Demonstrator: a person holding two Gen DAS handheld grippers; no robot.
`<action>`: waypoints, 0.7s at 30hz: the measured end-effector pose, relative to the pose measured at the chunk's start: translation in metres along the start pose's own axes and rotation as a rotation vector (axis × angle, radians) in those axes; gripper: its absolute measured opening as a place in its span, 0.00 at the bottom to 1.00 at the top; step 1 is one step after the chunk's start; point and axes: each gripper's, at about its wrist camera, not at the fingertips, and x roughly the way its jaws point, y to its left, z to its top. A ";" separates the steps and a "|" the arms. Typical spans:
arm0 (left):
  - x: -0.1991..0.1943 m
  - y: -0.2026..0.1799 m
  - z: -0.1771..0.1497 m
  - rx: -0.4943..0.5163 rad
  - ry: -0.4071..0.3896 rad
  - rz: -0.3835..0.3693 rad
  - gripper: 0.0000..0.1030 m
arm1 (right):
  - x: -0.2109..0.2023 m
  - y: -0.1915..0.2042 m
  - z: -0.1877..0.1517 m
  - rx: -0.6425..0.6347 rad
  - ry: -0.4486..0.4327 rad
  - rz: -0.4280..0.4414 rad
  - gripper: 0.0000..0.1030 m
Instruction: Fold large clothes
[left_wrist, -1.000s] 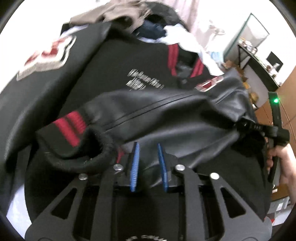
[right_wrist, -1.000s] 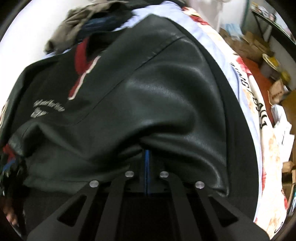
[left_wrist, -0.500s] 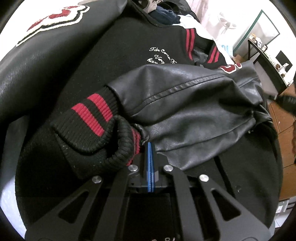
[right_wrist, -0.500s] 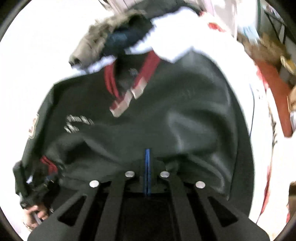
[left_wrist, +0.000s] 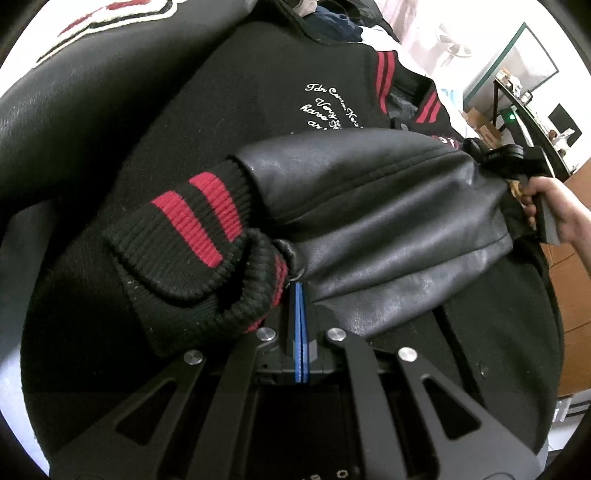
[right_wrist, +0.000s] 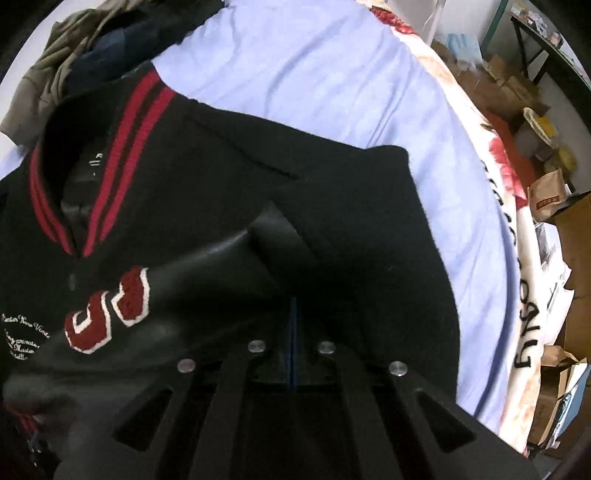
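Left wrist view: the left claw (left_wrist: 299, 295) is clenched on the leather sleeve (left_wrist: 369, 206) beside its ribbed cuff (left_wrist: 192, 236), so the sleeve can be carried across the jacket (left_wrist: 258, 110); its long axis runs toward the right claw (left_wrist: 513, 162).

Right wrist view: the right claw (right_wrist: 293, 314) is clenched on the sleeve's shoulder end; the jacket is spread collar-away on the bed (right_wrist: 314, 74).

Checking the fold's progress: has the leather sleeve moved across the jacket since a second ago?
Yes. The sleeve has come down across the jacket, now covering part of its white lettering.
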 end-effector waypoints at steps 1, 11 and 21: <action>0.001 -0.001 0.001 0.005 0.000 0.006 0.04 | -0.010 0.002 -0.004 -0.022 -0.015 -0.007 0.00; 0.000 -0.002 0.000 0.005 -0.002 0.007 0.04 | -0.109 0.024 -0.104 -0.288 -0.096 0.021 0.03; 0.002 -0.004 -0.002 0.013 -0.008 0.023 0.04 | -0.043 -0.016 -0.128 -0.066 0.017 0.061 0.01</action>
